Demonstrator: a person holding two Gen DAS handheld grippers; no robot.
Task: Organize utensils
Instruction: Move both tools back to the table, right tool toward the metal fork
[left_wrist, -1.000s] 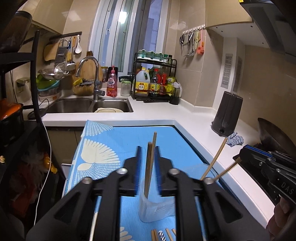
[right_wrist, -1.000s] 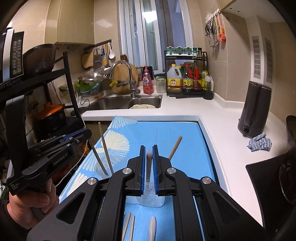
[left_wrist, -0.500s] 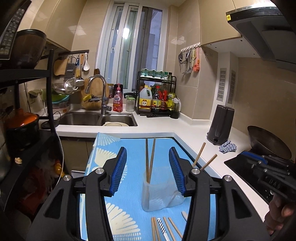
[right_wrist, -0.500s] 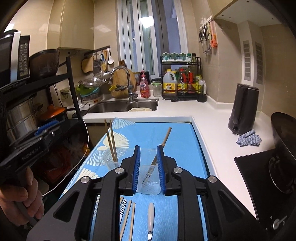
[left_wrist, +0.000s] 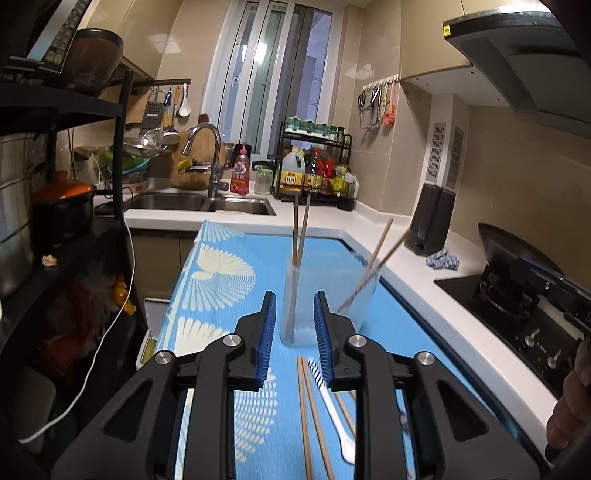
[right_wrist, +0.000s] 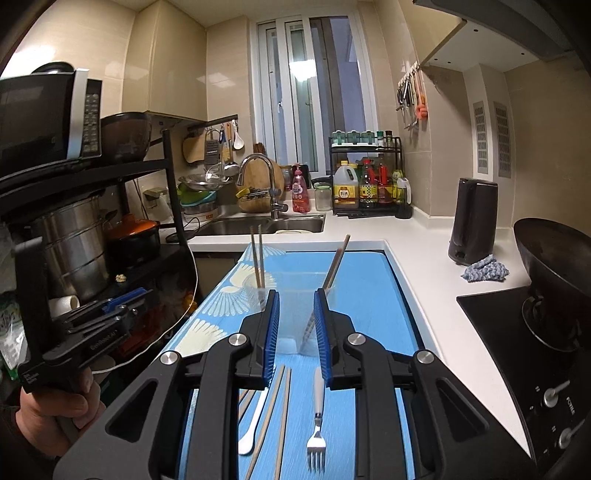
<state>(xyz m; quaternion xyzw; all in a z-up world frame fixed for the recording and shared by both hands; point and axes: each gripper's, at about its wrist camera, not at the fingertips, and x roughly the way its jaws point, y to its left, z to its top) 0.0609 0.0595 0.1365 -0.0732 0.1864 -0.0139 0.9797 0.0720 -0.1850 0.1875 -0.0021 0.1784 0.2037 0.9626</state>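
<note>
Loose chopsticks (right_wrist: 275, 410), a white spoon (right_wrist: 251, 428) and a fork (right_wrist: 317, 432) lie on the blue mat on the tabletop (right_wrist: 417, 254), just short of a clear cup (right_wrist: 291, 314) already holding chopsticks. All are light, stiff and slippery; pinch mid-handle. The left hand-held gripper (left_wrist: 294, 332) is closing on nothing; the right hand-held gripper (right_wrist: 294, 328) stands narrowly open, empty. Its neighbour's side reads, perhaps, "GenRobot.ai".

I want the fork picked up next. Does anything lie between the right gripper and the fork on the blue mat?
Nothing visible does. The fork lies bare on the mat just under the right gripper, apart from the chopsticks beside it.
</note>
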